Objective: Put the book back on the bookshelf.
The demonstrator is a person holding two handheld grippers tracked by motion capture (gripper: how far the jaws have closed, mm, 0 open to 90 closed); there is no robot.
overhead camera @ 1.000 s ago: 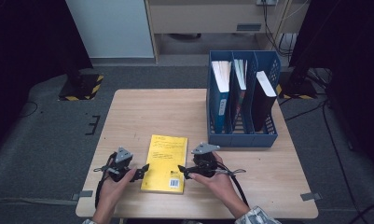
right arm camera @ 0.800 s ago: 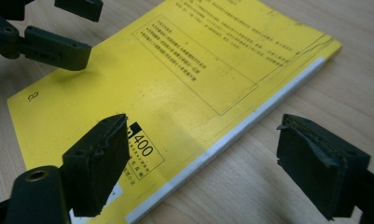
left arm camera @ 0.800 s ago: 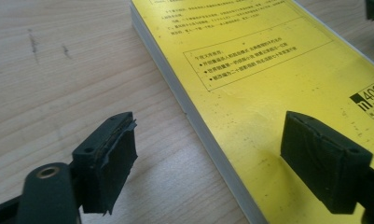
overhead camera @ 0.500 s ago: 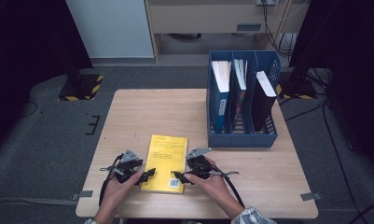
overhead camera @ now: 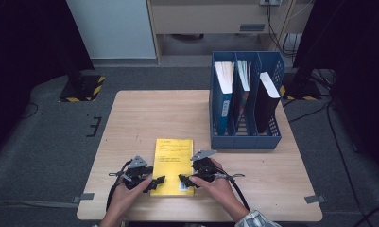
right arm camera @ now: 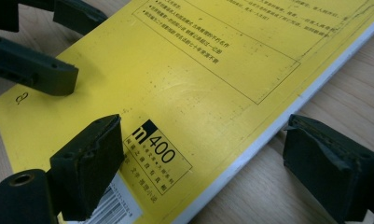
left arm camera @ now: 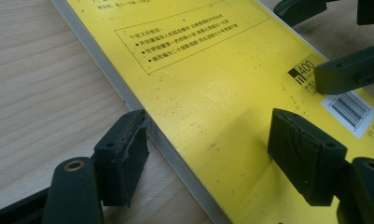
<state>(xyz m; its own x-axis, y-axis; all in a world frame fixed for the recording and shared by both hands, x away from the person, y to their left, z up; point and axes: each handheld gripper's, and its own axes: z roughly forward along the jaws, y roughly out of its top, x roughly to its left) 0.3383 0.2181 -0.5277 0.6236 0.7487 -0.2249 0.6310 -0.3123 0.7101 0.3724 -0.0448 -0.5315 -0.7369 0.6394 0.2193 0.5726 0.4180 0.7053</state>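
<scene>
I have both tools down at the near end of the table (overhead camera: 130, 113), working the first step: getting a purchase on the yellow book (overhead camera: 174, 158) that lies flat, back cover up, near the front edge.

At the left, my left gripper (overhead camera: 155, 182) straddles the book's long left edge. In the left gripper view its jaws have just been closing in and now stand partly open, one pad (left arm camera: 124, 149) against the page edge down at table level, the other pad (left arm camera: 306, 154) resting over the yellow cover. The book's edge is between them, but I read no real squeeze yet.

In the middle, the book is untilted and unlifted, its barcode label (right arm camera: 117, 205) at the corner nearest me.

To its right, my right gripper (overhead camera: 183, 178) mirrors the approach on the opposite long edge. Its jaws have just been opening again and stand wide: one pad (right arm camera: 89, 158) hovers over the cover by the printed "400" mark, the other pad (right arm camera: 329, 154) sits on the wood just clear of the white edge. It grips nothing.

Farther right and back, the blue file holder (overhead camera: 244, 142) stands with books upright in its slots, the likely destination.

Next, as I judge it, one jaw must slip under the edge and close firmly before any lift, or the book will simply slide across the wood.
</scene>
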